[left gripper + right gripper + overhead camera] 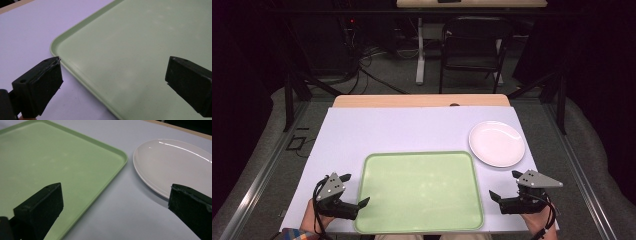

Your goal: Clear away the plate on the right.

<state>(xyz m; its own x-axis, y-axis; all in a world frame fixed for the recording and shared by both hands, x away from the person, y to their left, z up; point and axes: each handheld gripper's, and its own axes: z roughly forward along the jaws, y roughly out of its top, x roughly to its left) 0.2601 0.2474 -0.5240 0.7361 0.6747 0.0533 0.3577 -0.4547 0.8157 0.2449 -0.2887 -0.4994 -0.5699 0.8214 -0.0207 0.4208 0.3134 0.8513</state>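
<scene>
trays: 1 green tray | plates: 1 white plate | grippers: 2

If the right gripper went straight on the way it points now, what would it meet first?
Judging by the right gripper view, the open right gripper points at bare table cover in the gap between the green tray and the white plate. It would probably meet the cover first, though depth is unclear.

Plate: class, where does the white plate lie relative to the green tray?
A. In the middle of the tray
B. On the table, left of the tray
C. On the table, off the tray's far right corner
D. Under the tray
C: the plate lies on the table, apart from the tray, just beyond its far right corner.
</scene>
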